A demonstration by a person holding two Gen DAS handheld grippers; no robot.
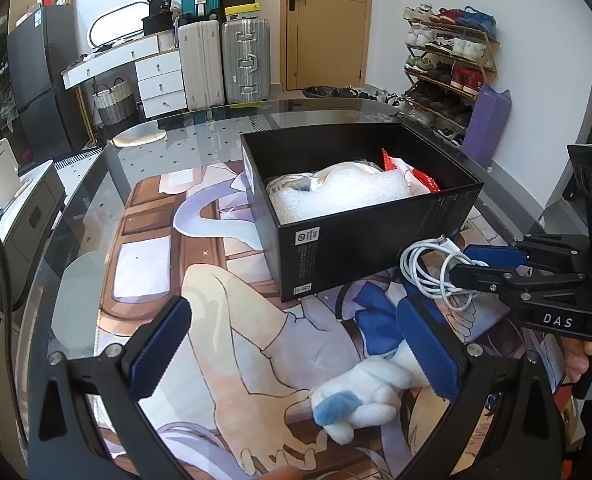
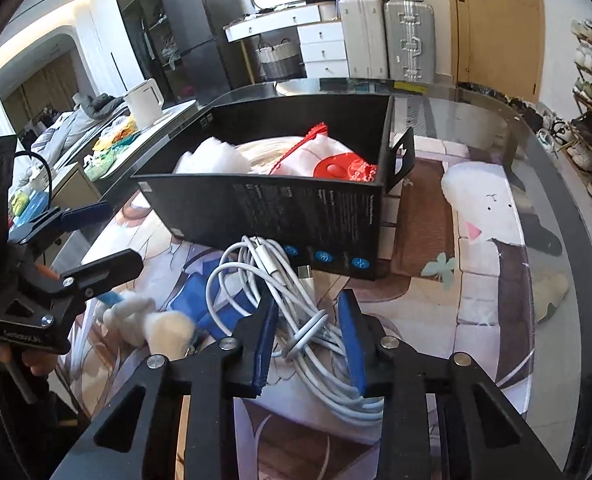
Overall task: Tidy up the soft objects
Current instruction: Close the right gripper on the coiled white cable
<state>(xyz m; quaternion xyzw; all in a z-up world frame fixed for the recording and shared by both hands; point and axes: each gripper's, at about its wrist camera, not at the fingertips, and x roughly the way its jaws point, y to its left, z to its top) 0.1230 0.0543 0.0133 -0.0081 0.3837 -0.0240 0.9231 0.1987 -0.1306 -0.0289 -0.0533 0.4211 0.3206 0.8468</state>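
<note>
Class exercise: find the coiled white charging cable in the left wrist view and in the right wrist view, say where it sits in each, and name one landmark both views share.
Left wrist view: the white cable lies right of centre, beside the black box's near corner, with the right gripper closed on it.
Right wrist view: the white cable fills the lower centre, between the blue pads.
Shared landmark: the black box.

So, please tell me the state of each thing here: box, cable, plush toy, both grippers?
Black box: open, already holding soft items.
White cable: coiled, on the mat, gripped.
Plush toy: lying on the mat, untouched.
Right gripper: shut on the cable.
Left gripper: open, empty.
</note>
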